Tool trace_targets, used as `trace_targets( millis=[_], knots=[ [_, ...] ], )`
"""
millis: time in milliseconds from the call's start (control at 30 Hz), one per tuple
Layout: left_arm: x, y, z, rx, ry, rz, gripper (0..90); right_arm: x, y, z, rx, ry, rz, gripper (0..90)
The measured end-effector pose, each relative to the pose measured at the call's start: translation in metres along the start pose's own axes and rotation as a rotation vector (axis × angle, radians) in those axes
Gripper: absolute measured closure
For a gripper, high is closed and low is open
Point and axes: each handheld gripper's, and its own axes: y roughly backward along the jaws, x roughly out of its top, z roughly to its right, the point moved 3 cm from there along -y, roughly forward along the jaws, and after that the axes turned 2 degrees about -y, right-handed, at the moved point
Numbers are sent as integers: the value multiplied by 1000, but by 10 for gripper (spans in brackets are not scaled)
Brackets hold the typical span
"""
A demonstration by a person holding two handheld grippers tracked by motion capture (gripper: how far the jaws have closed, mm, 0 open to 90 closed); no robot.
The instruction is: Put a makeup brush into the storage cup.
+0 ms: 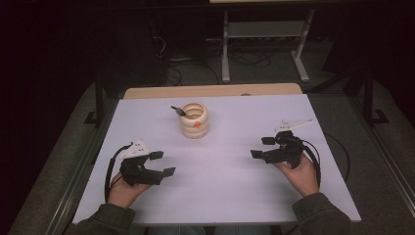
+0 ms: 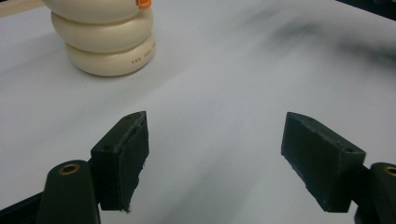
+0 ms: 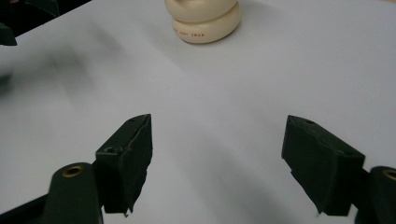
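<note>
High view. A cream holder made of stacked rings is standing toward the far middle of the white table, with a dark-handled tool leaning out of its open top and a small orange mark showing on its near side. Nothing is lying between the holder and either gripper. The left gripper, held in the person's left hand, is sitting near the table's near left edge with its jaws spread wide and nothing between them. The right gripper, held in the right hand, is sitting to the near right, jaws likewise wide apart and empty. Both are lying well apart from the holder. A wooden strip is bordering the table's far edge; beyond it, metal frame legs and cables are standing on a dark floor in a dim room.

Left gripper view. The holder is appearing at upper left, resting on the white surface, with faint red lettering on its lowest ring. The two black jaws are standing far apart over bare table, touching nothing.

Right gripper view. The holder is showing at top centre, its lower rings visible. The jaws are gaping wide over the empty white surface; part of the other gripper is showing at upper left.
</note>
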Motion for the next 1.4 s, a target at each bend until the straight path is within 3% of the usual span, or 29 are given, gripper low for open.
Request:
trace_targets(
  millis=[433, 800, 1300, 1400],
  knots=[
    [-10, -3, 4, -12, -12, -31, 216, -25, 11, 5, -35, -39, 3, 189],
    [-19, -2, 7, -11, -14, -48, 182, -40, 19, 4, -57, -41, 12, 150],
    [-31, -1, 7, -5, -2, -70, 182, -61, 29, 1, -71, -60, 29, 147],
    [-33, -1, 6, -8, 17, -64, 182, -64, 28, 0, -64, -66, 27, 147]
  ],
)
